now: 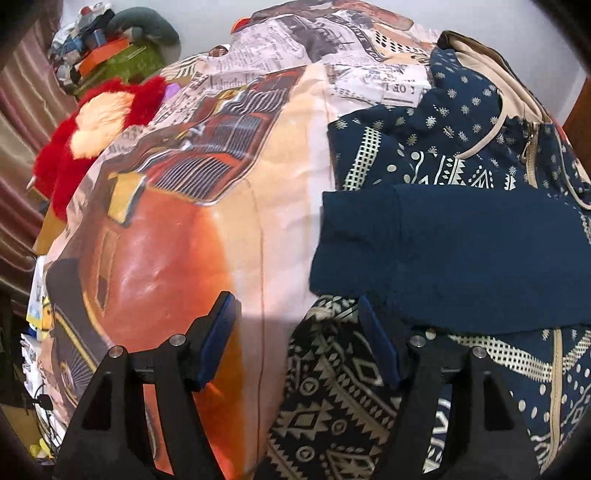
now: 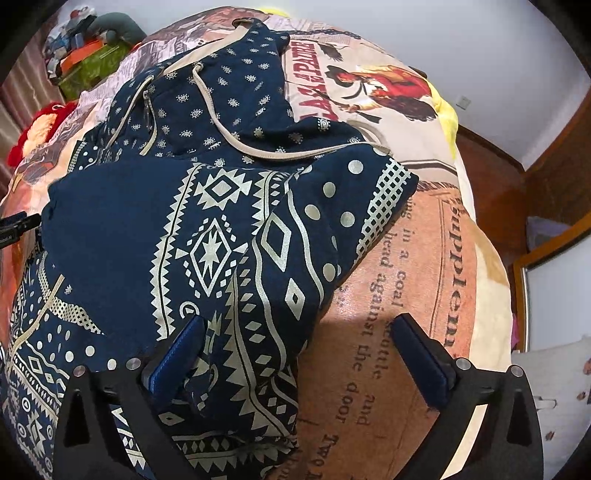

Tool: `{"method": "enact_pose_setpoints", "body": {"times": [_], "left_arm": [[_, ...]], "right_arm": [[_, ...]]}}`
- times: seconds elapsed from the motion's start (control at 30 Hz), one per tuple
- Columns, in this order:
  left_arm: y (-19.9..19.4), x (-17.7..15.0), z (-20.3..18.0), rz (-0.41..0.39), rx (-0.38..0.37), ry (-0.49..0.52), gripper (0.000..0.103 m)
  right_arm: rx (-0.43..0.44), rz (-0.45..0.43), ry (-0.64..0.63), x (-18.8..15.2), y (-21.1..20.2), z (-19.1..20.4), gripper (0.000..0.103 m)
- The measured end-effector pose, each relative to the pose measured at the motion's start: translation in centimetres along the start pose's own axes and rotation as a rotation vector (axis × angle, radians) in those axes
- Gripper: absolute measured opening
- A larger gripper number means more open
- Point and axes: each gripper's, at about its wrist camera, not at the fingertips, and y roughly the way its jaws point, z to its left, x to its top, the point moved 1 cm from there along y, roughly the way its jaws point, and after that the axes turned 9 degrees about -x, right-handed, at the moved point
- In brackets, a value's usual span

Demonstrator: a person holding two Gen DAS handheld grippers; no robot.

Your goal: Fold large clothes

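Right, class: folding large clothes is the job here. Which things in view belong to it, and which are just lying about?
Belongs to the job:
- navy patterned garment
- left gripper, open
- right gripper, open
- printed bedspread, the surface under the garment

Just lying about:
- red plush toy
- green box
- grey plush

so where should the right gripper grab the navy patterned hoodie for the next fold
Probably the navy patterned hoodie by the folded sleeve's cuff edge with the white grid band. It lies flat, overhanging the printed bedspread, so the open right gripper could slide in from the right.
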Motion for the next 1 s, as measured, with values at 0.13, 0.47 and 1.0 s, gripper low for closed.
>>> {"method": "enact_pose_setpoints", "body": {"times": [0.13,0.47,1.0], "left_arm": [[-1.9,0.9,0.1,-0.04,-0.023,0.01,0.069],[-6.7,7.7,-4.6,-0.19,-0.125,0.09,0.069],[0.1,19.4,-10.4,-0.193,-0.211,0.074,0.071]], "right_arm": [[-0.007,0.001,-0.005,0.5,-0.8,0.0,0.102],[-0.084,-0.242,-0.088,6.0,-6.9,1.4,0.102],[0.099,-0.248,0.175,19.2,-0.8,0.9,0.102]]}}
